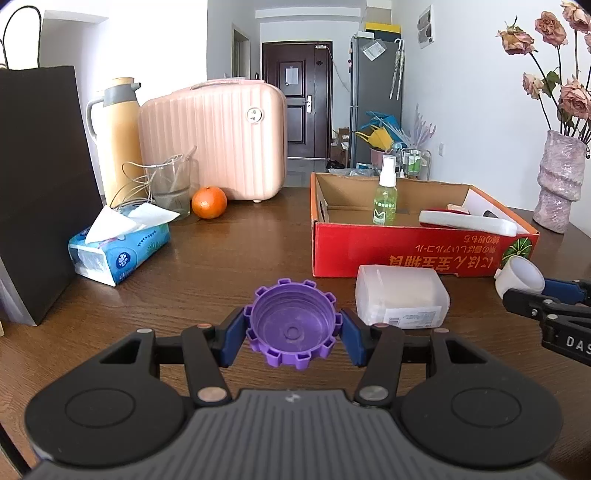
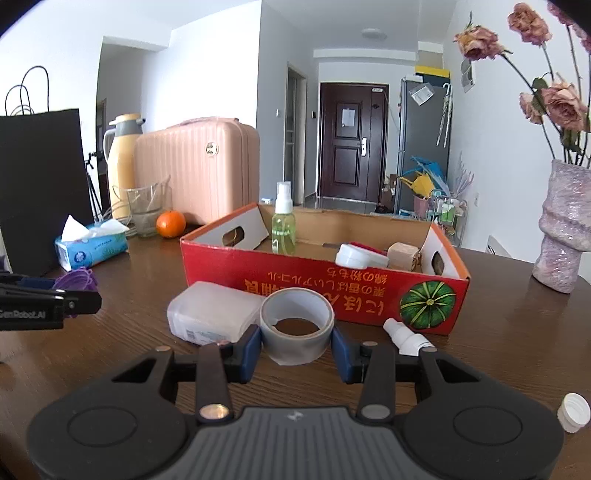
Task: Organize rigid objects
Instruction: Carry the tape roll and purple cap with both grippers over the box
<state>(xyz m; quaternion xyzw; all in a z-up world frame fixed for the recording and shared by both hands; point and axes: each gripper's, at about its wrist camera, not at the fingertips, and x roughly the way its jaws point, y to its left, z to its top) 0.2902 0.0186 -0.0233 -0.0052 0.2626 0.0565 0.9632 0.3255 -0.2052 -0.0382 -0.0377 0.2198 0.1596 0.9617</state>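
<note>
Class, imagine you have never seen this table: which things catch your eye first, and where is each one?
The purple ridged cap, gripped in the left claw low over the wooden table, stands out first. Next comes the grey tape roll, clamped in the right claw. Behind both sits the red cardboard box, with a green spray bottle upright inside.

A: State the room boundaries.
B: White walls point(image 2: 221, 74) and white ceiling with a flush ceiling light point(image 2: 373, 33). A hallway ends at a dark brown panelled door point(image 1: 296, 98).

A: Furniture?
B: A dark wooden table point(image 1: 229, 258) in the foreground. A grey refrigerator point(image 1: 375, 99) stands right of the door, with a yellow box point(image 1: 382, 27) on top.

A: Lighting condition?
B: Bright, even daylight; source not visible.

A: Floor?
B: Grey, visible only near the door.
</note>
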